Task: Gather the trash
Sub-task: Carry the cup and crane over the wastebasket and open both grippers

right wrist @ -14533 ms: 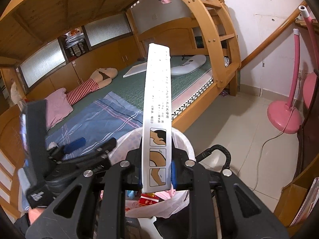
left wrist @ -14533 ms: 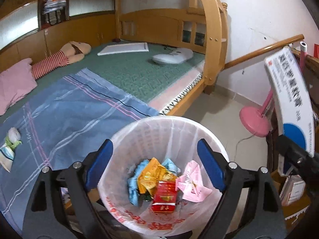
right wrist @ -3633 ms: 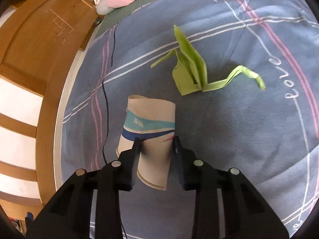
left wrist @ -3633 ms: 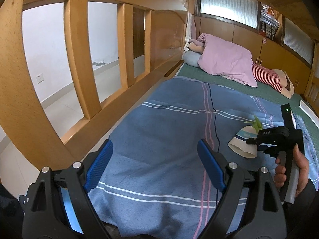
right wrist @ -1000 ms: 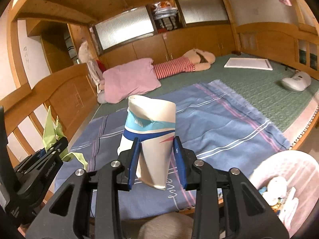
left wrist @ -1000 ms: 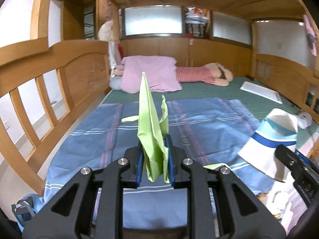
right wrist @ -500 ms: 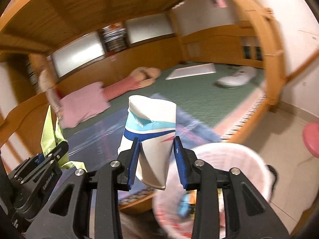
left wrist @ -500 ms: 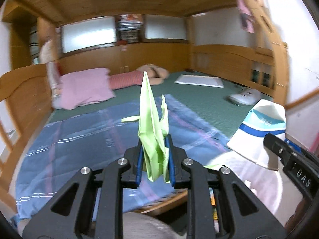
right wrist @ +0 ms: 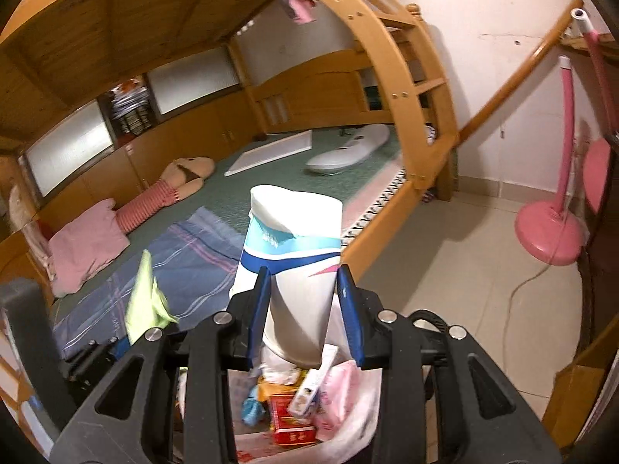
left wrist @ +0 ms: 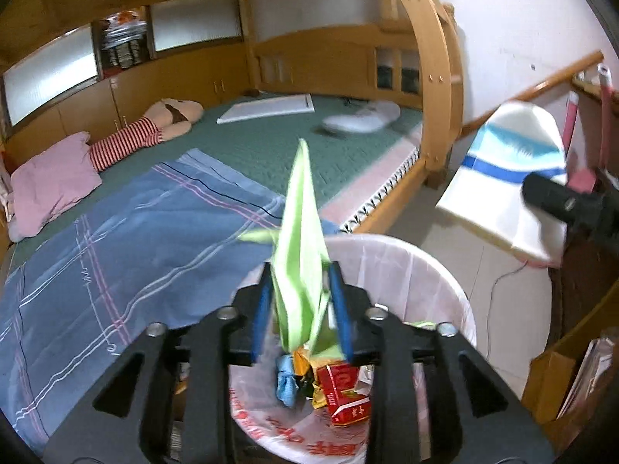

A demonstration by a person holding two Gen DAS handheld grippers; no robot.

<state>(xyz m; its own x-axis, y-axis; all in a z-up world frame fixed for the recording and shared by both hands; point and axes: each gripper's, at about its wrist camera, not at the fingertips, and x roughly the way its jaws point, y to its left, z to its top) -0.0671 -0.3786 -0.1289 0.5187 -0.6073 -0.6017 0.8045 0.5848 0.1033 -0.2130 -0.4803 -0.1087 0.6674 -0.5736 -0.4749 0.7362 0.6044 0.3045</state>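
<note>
Left wrist view: the left gripper (left wrist: pixel 301 309) hangs over the white-lined trash bin (left wrist: pixel 445 282) at the lower centre of the frame, its jaws just having opened, with the green folded paper (left wrist: pixel 300 232) standing loose between the blue pads, gaps showing on both sides. Inside the bin lie a red box (left wrist: pixel 344 394) and a blue scrap (left wrist: pixel 286 381). At the right edge, blurred, the crushed paper cup (left wrist: pixel 510 178) appears side-on in the other tool's black fingers. The blue striped blanket (left wrist: pixel 116 239) fills the left half, with a pink pillow (left wrist: pixel 50 178) at the far left.

The right wrist view shows what the first cannot: the right gripper (right wrist: pixel 305 301) is clamped narrowly on the cup (right wrist: pixel 298 263), both blue pads pressing its white lower wall, the cup upright above the bin's litter. It also shows a pink standing fan base (right wrist: pixel 549 232) on the tiled floor at the right, and the wooden bunk ladder (right wrist: pixel 410 77) arching across the top. The green paper (right wrist: pixel 145 297) shows at the lower left, above the left tool's black body. Only the bin's inside is visible here, at the bottom centre.
</note>
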